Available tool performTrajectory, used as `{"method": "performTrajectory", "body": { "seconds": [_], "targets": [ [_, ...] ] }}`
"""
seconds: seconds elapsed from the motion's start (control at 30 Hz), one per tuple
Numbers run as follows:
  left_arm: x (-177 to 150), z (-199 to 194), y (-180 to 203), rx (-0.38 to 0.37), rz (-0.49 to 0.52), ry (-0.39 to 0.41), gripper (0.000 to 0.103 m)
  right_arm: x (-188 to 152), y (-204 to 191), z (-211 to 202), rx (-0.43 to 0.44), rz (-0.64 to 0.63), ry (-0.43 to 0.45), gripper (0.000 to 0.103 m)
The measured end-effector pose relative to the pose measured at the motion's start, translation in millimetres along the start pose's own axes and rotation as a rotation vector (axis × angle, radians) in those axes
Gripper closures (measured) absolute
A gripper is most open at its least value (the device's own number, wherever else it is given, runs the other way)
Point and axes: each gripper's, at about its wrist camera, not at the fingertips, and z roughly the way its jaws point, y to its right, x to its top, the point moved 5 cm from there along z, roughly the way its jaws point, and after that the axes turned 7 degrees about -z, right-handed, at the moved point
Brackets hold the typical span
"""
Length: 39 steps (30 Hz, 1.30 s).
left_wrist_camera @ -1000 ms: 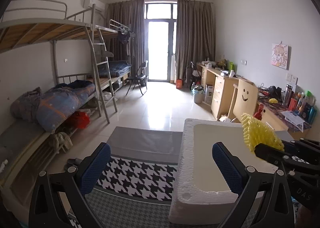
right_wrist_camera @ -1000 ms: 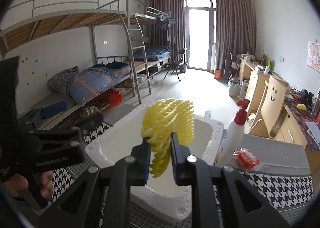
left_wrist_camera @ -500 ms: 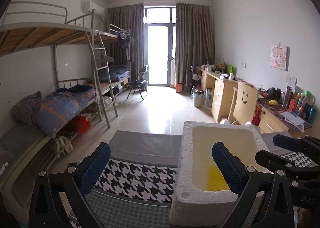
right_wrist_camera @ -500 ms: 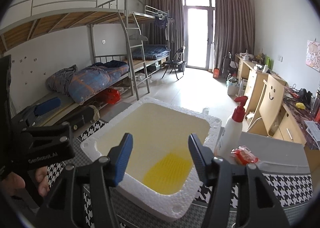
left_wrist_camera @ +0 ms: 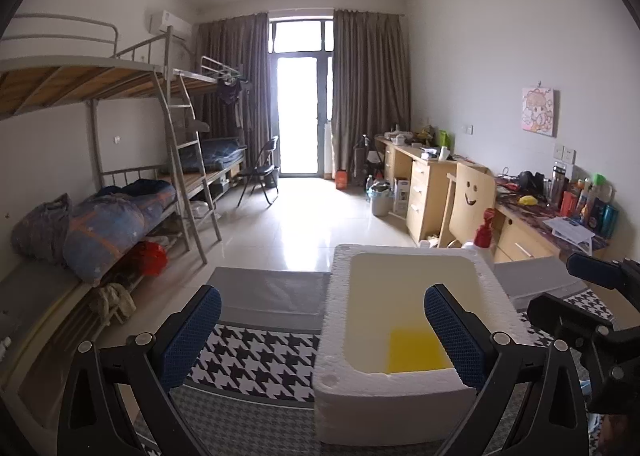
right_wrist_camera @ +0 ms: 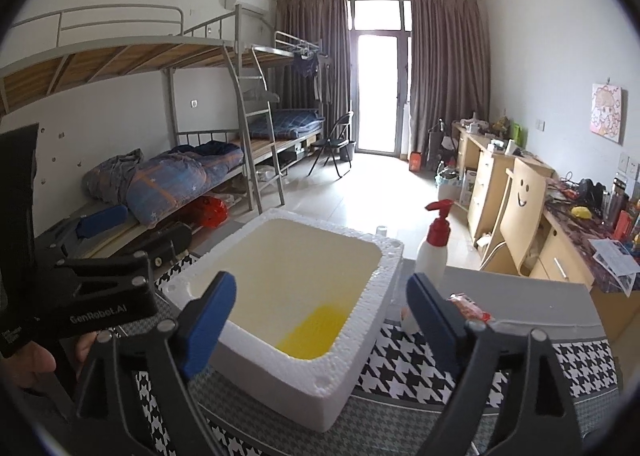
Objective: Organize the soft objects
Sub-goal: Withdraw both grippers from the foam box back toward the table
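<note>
A white foam box (left_wrist_camera: 334,336) stands on the houndstooth-covered table; it also shows in the right wrist view (right_wrist_camera: 356,340). A yellow foam net (left_wrist_camera: 414,352) lies at the bottom of the box, and it shows in the right wrist view (right_wrist_camera: 316,332) too. My left gripper (left_wrist_camera: 320,332) is open and empty, held above the box's left wall. My right gripper (right_wrist_camera: 320,316) is open and empty, above the box's near edge. It also shows at the right of the left wrist view (left_wrist_camera: 576,292).
A white pump bottle with a red top (right_wrist_camera: 434,252) stands right behind the box. A small red-and-clear packet (right_wrist_camera: 466,306) lies beside it. The houndstooth cloth (left_wrist_camera: 256,360) covers the table. Bunk beds stand left, desks and a chair (right_wrist_camera: 516,215) right.
My right gripper opened and let go of the yellow foam net, which dropped into the foam box. Both grippers have since drawn back a little.
</note>
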Motion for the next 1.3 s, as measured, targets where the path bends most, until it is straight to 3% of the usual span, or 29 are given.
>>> {"method": "performTrajectory", "body": {
  "seconds": [1.3],
  "targets": [
    [-21.6, -49.1, 58.4, -0.172, 0.055, 0.002, 0.001, -28.4, 28.3, -65.3, -0.098, 0.06, 0.067, 0.012]
  ]
}}
